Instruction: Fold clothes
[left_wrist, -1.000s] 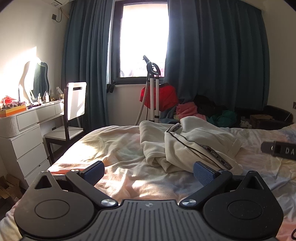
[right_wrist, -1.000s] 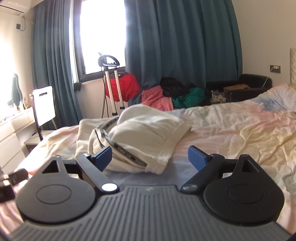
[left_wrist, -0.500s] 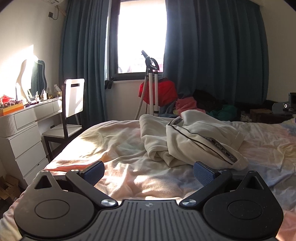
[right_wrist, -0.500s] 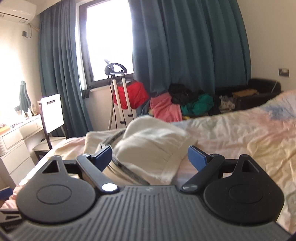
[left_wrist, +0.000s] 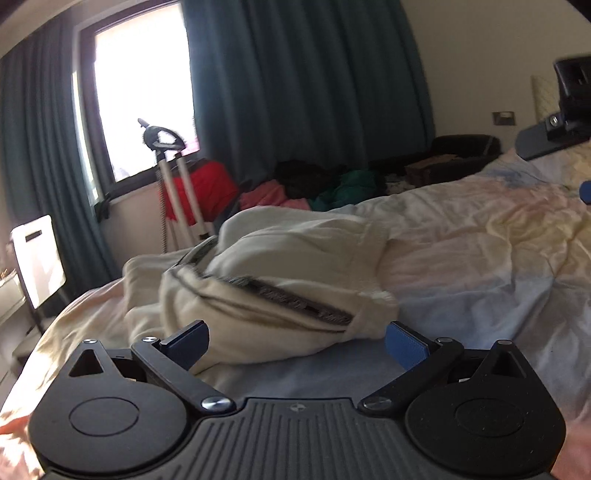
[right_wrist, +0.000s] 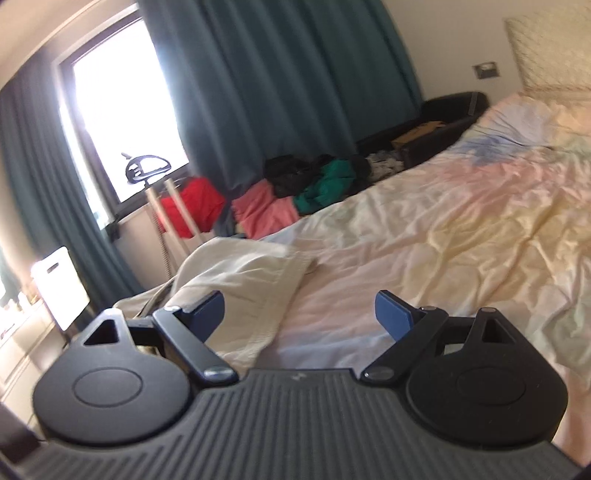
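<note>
A crumpled cream garment with a dark printed stripe (left_wrist: 280, 280) lies in a heap on the bed (left_wrist: 480, 258). My left gripper (left_wrist: 295, 343) is open and empty, just in front of the heap's near edge. My right gripper (right_wrist: 299, 314) is open and empty, with its left finger over the garment's right edge (right_wrist: 251, 288). Part of the right gripper's body shows at the far right of the left wrist view (left_wrist: 561, 122).
A pile of red, pink, green and black clothes (right_wrist: 295, 192) lies beyond the bed under dark teal curtains. A garment steamer stand (left_wrist: 173, 177) is by the window. A white chair (left_wrist: 37, 258) stands at the left. A dark sofa (right_wrist: 443, 114) is at the back.
Both grippers have swung to the right and tilted. The left gripper has come closer to the garment heap. Both stay open and empty.
</note>
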